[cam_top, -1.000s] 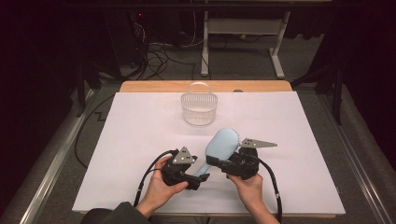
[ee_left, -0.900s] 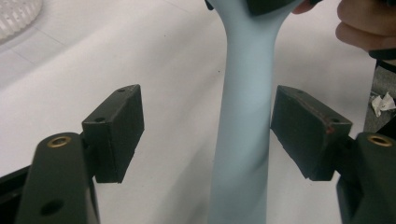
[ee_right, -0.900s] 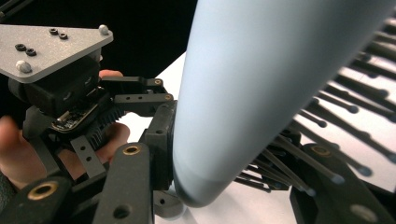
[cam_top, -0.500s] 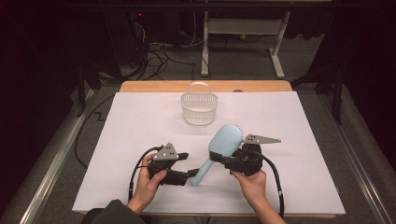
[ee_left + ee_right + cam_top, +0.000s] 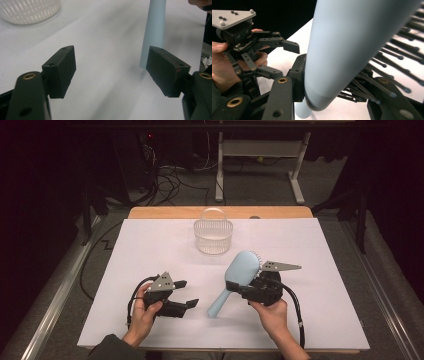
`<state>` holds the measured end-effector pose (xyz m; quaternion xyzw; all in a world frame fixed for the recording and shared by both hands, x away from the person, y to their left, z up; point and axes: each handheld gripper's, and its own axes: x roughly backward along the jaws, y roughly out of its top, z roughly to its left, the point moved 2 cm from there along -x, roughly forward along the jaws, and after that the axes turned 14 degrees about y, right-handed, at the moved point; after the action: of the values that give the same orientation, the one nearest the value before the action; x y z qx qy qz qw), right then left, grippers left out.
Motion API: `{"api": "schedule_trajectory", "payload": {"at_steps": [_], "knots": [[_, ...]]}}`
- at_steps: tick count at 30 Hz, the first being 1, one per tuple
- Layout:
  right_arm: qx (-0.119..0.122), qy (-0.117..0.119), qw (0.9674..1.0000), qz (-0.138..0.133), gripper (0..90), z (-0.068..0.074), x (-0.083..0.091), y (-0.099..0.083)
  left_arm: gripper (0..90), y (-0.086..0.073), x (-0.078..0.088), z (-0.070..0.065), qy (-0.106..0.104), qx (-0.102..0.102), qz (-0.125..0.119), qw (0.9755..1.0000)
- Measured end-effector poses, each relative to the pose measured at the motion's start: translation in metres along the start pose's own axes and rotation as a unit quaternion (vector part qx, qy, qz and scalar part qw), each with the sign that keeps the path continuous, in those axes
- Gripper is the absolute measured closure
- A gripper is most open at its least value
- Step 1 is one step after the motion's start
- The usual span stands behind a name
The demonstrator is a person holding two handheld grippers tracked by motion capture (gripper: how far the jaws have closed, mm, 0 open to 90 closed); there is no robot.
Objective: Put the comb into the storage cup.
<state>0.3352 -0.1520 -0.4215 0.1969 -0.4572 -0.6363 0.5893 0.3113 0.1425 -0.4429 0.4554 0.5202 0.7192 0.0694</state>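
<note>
Sitting in right gripper [image 5: 243,289]: hairbrush [image 5: 235,279]

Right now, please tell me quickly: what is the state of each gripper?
Left gripper: open, nothing between its jaws.
Right gripper: shut on the blue hairbrush, gripping it at the head.

A blue brush [image 5: 235,282] is gripped by the right gripper [image 5: 246,290], head toward 1 o'clock. The left gripper [image 5: 186,294] is held open at its 9 o'clock, apart.
</note>
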Motion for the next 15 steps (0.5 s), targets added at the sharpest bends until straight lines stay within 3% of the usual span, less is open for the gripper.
{"api": "schedule_trajectory", "payload": {"at_steps": [4,11,15], "knots": [[0.000,-0.007,1.0000,0.004,56.2,0.000,0.003,0.002,24.9,-0.003,0.007,0.001,0.012,0.001,-0.013,0.9998],[0.004,-0.015,0.9999,0.006,56.1,0.000,0.009,0.008,20.0,-0.013,0.015,0.014,0.032,0.027,-0.023,0.9989],[0.001,-0.021,0.9997,0.008,56.1,-0.002,0.012,0.010,18.3,-0.019,0.021,0.021,0.055,0.030,-0.020,0.9978]]}}
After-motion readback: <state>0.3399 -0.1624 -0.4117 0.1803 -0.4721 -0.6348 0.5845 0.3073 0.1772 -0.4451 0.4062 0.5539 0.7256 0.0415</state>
